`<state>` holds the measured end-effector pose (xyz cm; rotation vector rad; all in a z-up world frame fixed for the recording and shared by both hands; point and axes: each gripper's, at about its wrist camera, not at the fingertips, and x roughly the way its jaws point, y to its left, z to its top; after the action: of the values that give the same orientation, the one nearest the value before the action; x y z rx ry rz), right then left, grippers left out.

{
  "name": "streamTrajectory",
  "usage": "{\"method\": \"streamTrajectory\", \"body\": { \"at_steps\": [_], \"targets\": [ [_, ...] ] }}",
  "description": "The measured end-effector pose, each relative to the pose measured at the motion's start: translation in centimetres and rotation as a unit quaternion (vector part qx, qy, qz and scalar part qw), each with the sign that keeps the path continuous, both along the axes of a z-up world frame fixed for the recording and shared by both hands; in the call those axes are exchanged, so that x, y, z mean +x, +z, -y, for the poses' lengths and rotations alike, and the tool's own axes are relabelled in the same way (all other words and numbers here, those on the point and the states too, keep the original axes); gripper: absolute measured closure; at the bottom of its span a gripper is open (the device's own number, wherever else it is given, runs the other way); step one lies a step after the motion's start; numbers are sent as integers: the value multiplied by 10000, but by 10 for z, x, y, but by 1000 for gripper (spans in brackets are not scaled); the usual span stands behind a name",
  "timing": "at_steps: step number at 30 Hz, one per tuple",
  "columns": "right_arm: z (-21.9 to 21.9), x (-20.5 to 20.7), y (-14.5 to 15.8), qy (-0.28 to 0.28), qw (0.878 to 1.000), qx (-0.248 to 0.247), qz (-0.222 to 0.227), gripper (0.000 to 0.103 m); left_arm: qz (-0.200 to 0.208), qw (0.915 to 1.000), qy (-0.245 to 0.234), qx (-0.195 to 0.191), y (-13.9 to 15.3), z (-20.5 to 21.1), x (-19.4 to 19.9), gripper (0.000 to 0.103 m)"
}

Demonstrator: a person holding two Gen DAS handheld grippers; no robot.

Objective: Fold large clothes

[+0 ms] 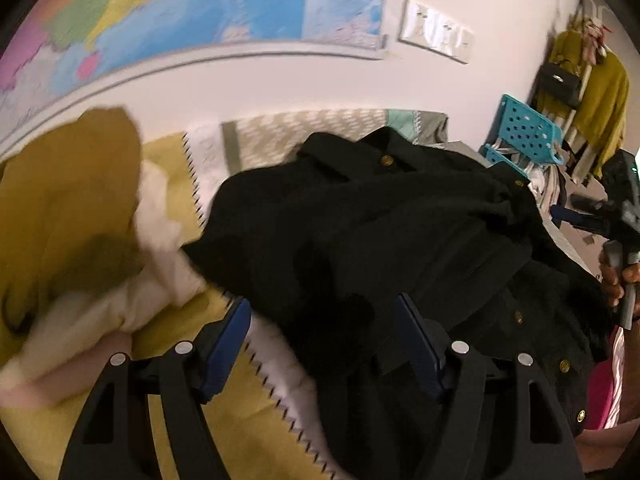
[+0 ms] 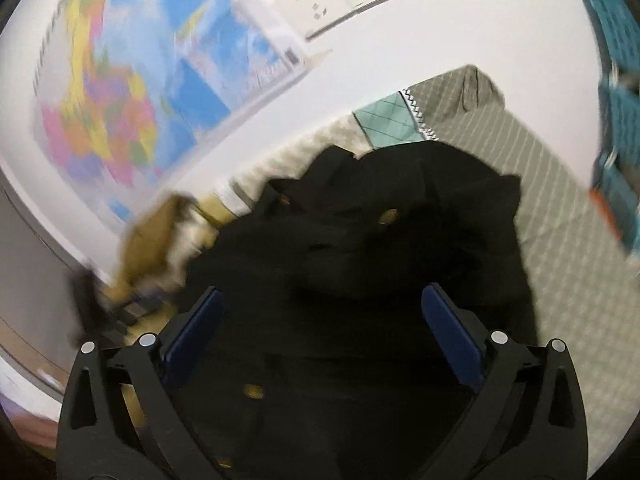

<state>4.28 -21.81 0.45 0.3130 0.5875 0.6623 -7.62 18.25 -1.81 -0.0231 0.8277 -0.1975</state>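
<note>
A black garment with brass buttons [image 1: 384,232] lies crumpled on the bed; it fills the right wrist view [image 2: 384,248] too. My left gripper [image 1: 324,312] is open, its blue pads just above the garment's near left edge. My right gripper [image 2: 324,300] is open, hovering over the black cloth, with nothing between the pads. The right gripper also shows at the right edge of the left wrist view [image 1: 580,212], held in a hand. A mustard and white garment [image 1: 72,216] lies bunched at the left.
The bedspread is yellow, white and grey patchwork [image 1: 280,136]. A map [image 1: 200,12] and sockets [image 1: 436,32] hang on the wall behind. Teal baskets [image 1: 520,128] and hanging yellow clothes [image 1: 600,96] stand at the right.
</note>
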Motion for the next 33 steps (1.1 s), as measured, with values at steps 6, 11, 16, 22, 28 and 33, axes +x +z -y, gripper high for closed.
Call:
{"method": "streamTrajectory", "body": {
  "at_steps": [6, 11, 16, 22, 28, 33],
  "targets": [
    [-1, 41, -22, -214, 9988, -362, -237, 20, -11, 9987, -372, 348, -9, 32, 7, 32],
    [8, 42, -5, 60, 9995, -319, -51, 97, -200, 9976, -479, 448, -25, 36, 9, 35],
    [49, 22, 37, -42, 9980, 390, 493, 97, -396, 9976, -350, 440, -33, 16, 4, 40],
    [45, 74, -6, -508, 9966, -303, -582, 66, -539, 9974, -226, 411, -39, 3, -3, 40],
    [59, 45, -2, -905, 9958, -136, 73, 46, -87, 9988, -472, 81, -11, 11, -20, 40],
    [28, 9, 13, -266, 9952, -486, 802, 39, 248, 9962, -835, -17, 1, 38, -16, 35]
  ]
}}
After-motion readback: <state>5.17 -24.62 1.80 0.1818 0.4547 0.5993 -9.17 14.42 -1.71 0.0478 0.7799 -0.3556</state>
